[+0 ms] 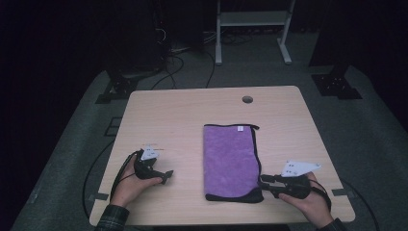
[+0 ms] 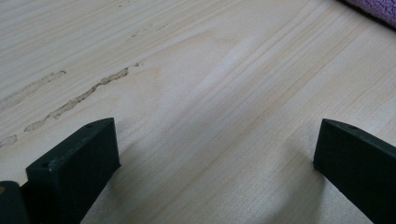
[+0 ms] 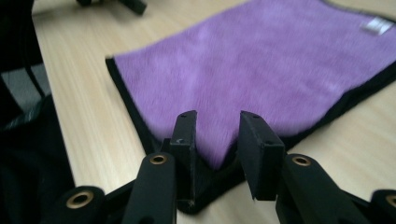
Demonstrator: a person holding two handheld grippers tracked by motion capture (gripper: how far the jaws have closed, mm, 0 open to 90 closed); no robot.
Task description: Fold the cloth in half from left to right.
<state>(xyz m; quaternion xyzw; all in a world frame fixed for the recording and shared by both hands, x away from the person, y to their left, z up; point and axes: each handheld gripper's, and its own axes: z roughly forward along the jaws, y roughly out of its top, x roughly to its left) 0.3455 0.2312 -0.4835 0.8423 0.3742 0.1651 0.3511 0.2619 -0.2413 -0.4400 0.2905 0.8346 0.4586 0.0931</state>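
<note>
A folded purple towel with black edging and a small white label lies flat on the wooden table, right of centre. My right gripper sits at the towel's near right corner. In the right gripper view the towel spreads ahead, and its corner lies between the jaws of the right gripper, which stand narrowly open with a gap around it. My left gripper rests to the left of the towel. In its own view the left gripper is wide open over bare wood.
A round cable hole sits near the table's far edge. Beyond the table are a white metal frame, loose cables and black stand bases on grey carpet. Bare tabletop stretches left and behind the towel.
</note>
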